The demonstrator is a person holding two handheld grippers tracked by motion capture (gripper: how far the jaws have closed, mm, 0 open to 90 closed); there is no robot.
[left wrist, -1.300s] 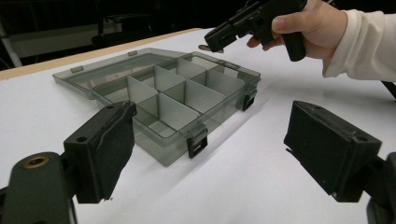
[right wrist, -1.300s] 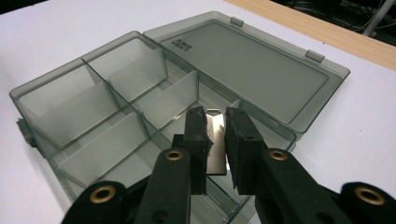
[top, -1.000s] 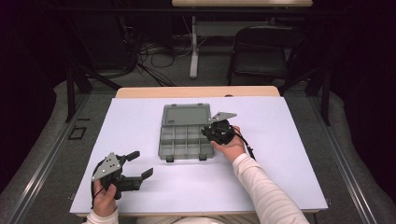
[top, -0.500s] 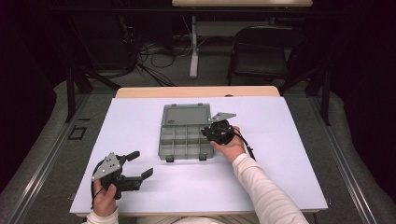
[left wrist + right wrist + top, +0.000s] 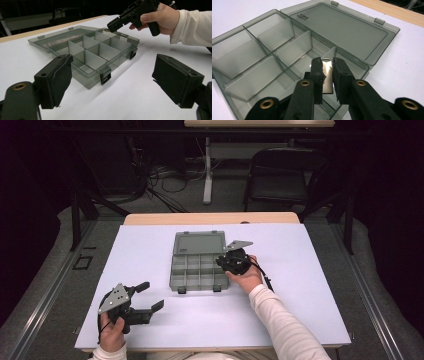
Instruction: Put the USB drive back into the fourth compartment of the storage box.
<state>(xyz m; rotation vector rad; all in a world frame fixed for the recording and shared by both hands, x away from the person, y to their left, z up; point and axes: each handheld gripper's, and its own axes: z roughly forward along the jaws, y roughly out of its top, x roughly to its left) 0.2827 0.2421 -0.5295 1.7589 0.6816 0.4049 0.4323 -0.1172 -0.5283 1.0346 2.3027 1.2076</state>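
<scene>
A smoky clear compartment box [image 5: 197, 270] lies open in the middle of the white table, its lid [image 5: 199, 242] flat behind it. Upright dividers split its tray [image 5: 262, 50] into several cells, which look bare. My right gripper [image 5: 222, 262] reaches over the box's right edge. In the right gripper view its jaws [image 5: 327, 62] stand nearly together with a thin clear divider plate [image 5: 327, 75] between them, in a cell at the right side. My left gripper [image 5: 151, 295] rests at the front left, wide open [image 5: 112, 80], with nothing between its jaws, pointing toward the box [image 5: 85, 47].
The white sheet [image 5: 310, 285] covers the table, with a wooden edge [image 5: 210, 218] at the far side. A black chair [image 5: 280, 175] and cables stand on the floor beyond. The right hand and gripper [image 5: 135, 12] hover over the box's far corner.
</scene>
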